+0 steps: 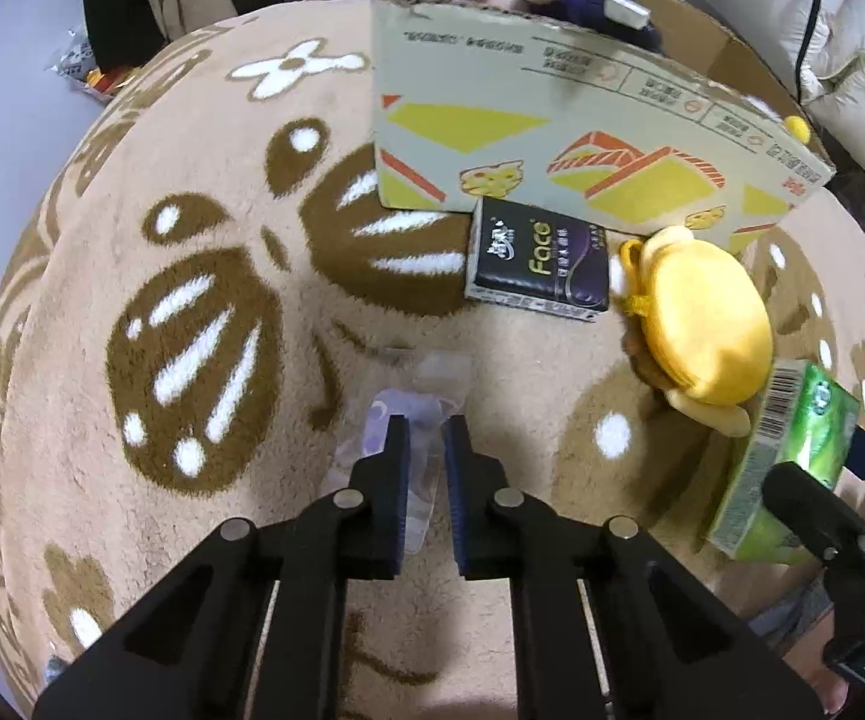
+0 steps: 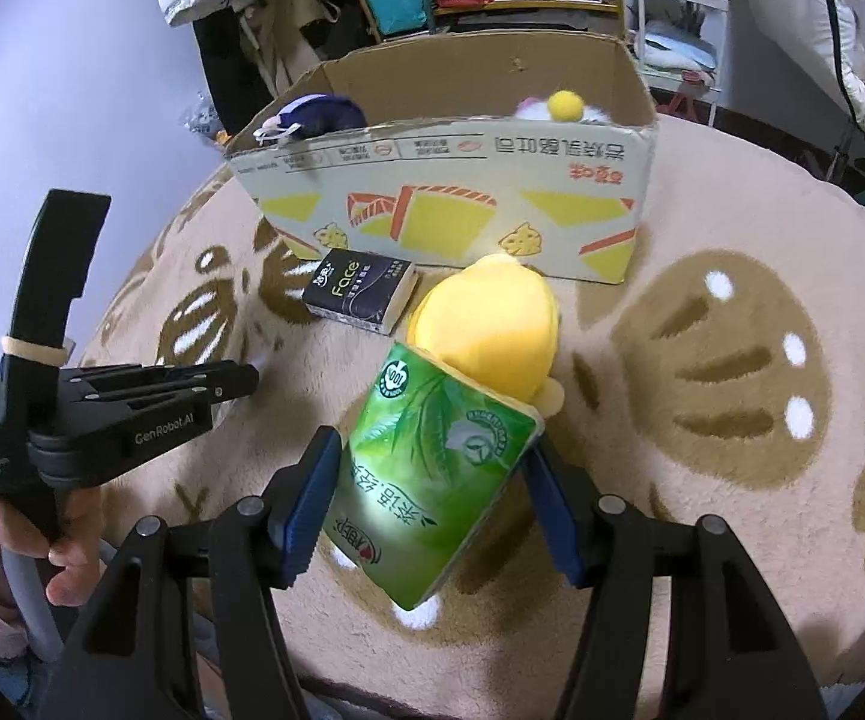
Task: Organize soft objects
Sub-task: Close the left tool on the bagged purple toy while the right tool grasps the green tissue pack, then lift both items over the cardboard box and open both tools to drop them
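Left gripper (image 1: 426,438): I have it clamped on a clear plastic pouch (image 1: 414,420) over the rug (image 1: 192,240); light, limp, slippery.
Right gripper (image 2: 432,480): I hold the green tissue pack (image 2: 432,468) by its sides, before the yellow plush (image 2: 486,324); soft, squashy.
Cardboard box (image 2: 444,192): behind, open-topped.
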`<state>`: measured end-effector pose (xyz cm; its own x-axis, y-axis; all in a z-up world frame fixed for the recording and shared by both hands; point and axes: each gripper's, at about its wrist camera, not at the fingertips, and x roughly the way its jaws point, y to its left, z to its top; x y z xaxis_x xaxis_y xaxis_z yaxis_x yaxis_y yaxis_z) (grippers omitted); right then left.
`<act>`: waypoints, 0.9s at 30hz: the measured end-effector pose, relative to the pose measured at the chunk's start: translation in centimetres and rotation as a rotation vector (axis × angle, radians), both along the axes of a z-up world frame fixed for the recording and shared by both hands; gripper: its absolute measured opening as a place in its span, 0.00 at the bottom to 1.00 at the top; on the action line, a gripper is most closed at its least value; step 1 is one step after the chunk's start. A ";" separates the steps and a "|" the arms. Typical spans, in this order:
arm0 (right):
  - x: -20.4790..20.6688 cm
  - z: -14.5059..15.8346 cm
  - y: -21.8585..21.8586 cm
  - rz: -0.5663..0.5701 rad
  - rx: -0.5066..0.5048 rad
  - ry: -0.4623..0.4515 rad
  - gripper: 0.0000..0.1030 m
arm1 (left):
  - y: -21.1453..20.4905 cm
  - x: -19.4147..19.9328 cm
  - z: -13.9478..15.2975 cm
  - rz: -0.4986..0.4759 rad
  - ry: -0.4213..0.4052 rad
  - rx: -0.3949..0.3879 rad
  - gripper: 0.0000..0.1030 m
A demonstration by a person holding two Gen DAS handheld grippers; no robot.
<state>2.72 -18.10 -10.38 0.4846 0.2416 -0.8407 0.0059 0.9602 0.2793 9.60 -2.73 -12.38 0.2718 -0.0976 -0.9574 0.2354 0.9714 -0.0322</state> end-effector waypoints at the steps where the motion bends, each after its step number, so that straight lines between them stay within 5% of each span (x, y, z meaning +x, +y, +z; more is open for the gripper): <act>1: 0.0 0.0 -0.1 -0.002 0.000 0.002 0.63 | 0.0 0.0 0.0 0.005 -0.005 0.010 0.13; 7: 0.0 -0.2 -0.3 -0.004 0.008 0.011 0.63 | -0.7 0.2 -1.0 0.000 0.025 0.099 0.32; 11: 0.3 -0.6 -0.1 0.001 0.009 0.021 0.63 | -1.2 1.0 -2.4 0.011 0.040 0.197 0.62; 16: 0.5 -0.8 0.0 0.001 0.012 0.030 0.63 | -0.8 1.9 -3.0 0.046 0.050 0.195 0.73; 19: 0.6 -0.8 -0.1 -0.001 0.014 0.028 0.63 | -0.3 2.5 -3.3 0.063 0.054 0.140 0.72; 23: 0.5 -0.5 -0.3 -0.010 0.013 0.010 0.63 | 0.0 2.7 -3.4 0.064 0.072 0.043 0.47; 27: 0.3 0.0 -0.6 -0.019 0.018 -0.011 0.63 | -0.4 2.3 -3.1 0.039 0.057 0.038 0.43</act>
